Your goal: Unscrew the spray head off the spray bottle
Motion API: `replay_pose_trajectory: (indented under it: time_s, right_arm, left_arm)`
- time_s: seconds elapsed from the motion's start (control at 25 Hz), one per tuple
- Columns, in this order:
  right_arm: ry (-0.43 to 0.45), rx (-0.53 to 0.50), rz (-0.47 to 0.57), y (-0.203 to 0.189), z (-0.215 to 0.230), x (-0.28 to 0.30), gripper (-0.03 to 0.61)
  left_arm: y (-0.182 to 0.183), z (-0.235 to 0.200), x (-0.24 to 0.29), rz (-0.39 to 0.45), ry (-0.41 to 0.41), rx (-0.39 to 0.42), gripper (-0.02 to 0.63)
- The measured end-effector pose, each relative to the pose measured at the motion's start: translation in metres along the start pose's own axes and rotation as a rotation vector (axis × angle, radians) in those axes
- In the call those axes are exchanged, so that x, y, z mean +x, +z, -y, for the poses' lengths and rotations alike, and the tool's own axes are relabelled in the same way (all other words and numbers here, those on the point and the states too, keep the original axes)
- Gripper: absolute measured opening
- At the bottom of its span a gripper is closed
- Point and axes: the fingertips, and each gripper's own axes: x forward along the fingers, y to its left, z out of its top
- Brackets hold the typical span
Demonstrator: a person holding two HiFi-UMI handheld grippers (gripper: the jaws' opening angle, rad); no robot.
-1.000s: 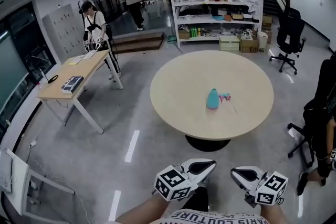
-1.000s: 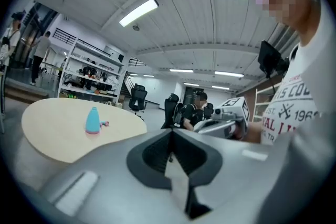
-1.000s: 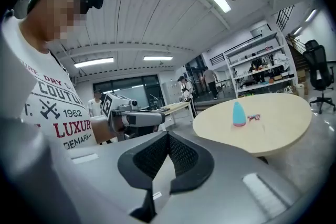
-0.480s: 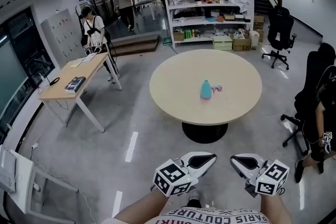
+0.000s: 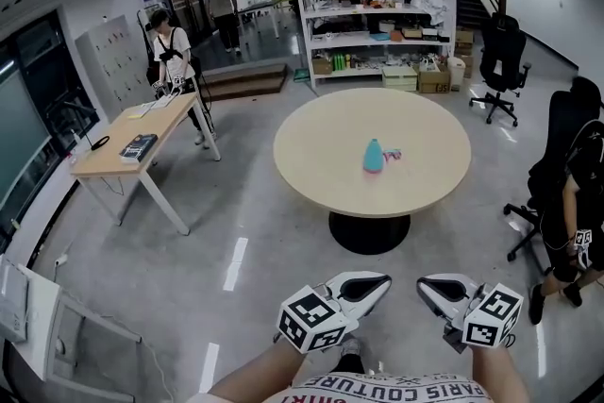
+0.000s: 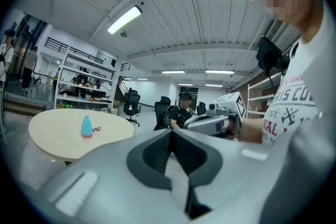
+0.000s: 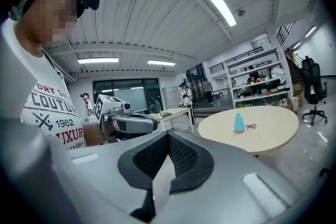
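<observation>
Spray bottle (image 5: pixel 374 156) is seen upright on the bench (image 5: pixel 311 189), well apart at 12 o'clock from left hand-held gripper (image 5: pixel 379 282) and right hand-held gripper (image 5: pixel 425 285), both closed on nothing, neither clearly nearer.

The spray bottle (image 5: pixel 375 156) is teal; the round counter (image 5: pixel 311 146) under it is pale beige. The left gripper (image 5: pixel 382 282) and right gripper (image 5: pixel 424 284) are white, with black-and-white square-patterned cubes. The floor (image 5: pixel 189 241) is grey.

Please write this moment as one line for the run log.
phase: before approach | left gripper: shut, empty | right gripper: shut, empty | spray bottle: upright on round table, untouched
</observation>
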Motion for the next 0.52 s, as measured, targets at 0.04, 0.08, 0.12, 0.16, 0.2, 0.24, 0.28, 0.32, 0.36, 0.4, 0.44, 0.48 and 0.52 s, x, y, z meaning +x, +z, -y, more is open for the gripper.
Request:
replay_pose_trajectory:
  time_s: [0.04, 0.08, 0.12, 0.16, 0.2, 0.24, 0.28, 0.32, 0.36, 0.4, 0.44, 0.48, 0.52]
  right_arm:
    - [-0.001, -0.001, 0.001, -0.001, 0.0, -0.001, 0.001]
    - [-0.001, -0.002, 0.002, -0.002, 0.0, -0.002, 0.001]
    - [-0.001, -0.003, 0.002, -0.002, -0.001, -0.003, 0.0]
    - [-0.001, -0.003, 0.002, -0.003, -0.003, -0.003, 0.001]
    - [-0.001, -0.003, 0.003, -0.004, -0.005, -0.003, 0.001]
    - [-0.002, -0.003, 0.003, -0.005, -0.005, -0.004, 0.001]
    - [-0.002, -0.003, 0.004, -0.007, -0.005, -0.005, 0.002]
    - [-0.003, -0.003, 0.005, -0.008, -0.004, -0.007, 0.001]
    - [-0.003, -0.003, 0.007, -0.008, -0.003, -0.01, 0.002]
    - [-0.003, -0.003, 0.009, -0.007, -0.001, -0.011, 0.001]
    - [-0.003, -0.003, 0.01, -0.006, 0.001, -0.013, 0.002]
    - [-0.002, -0.004, 0.012, -0.005, 0.002, -0.013, 0.002]
    - [-0.001, -0.004, 0.013, -0.003, 0.004, -0.014, 0.002]
  left_arm:
    - [-0.001, 0.001, 0.001, 0.001, 0.001, -0.001, 0.002]
    - [-0.002, 0.002, 0.0, 0.0, 0.003, 0.0, 0.002]
    - [-0.003, 0.003, -0.001, 0.0, 0.005, 0.001, 0.002]
    - [-0.004, 0.004, -0.003, 0.0, 0.006, 0.003, 0.002]
    - [-0.005, 0.005, -0.004, 0.0, 0.007, 0.003, 0.002]
    - [-0.006, 0.006, -0.004, -0.001, 0.006, 0.003, 0.002]
    - [-0.007, 0.008, -0.004, -0.002, 0.005, 0.002, 0.002]
    - [-0.008, 0.009, -0.002, -0.003, 0.005, 0.003, 0.002]
    - [-0.009, 0.011, 0.001, -0.004, 0.006, 0.003, 0.002]
    - [-0.008, 0.011, 0.003, -0.005, 0.007, 0.003, 0.002]
    - [-0.007, 0.012, 0.005, -0.004, 0.008, 0.003, 0.002]
    - [-0.006, 0.012, 0.007, -0.004, 0.009, 0.003, 0.002]
    - [-0.004, 0.012, 0.008, -0.004, 0.01, 0.003, 0.002]
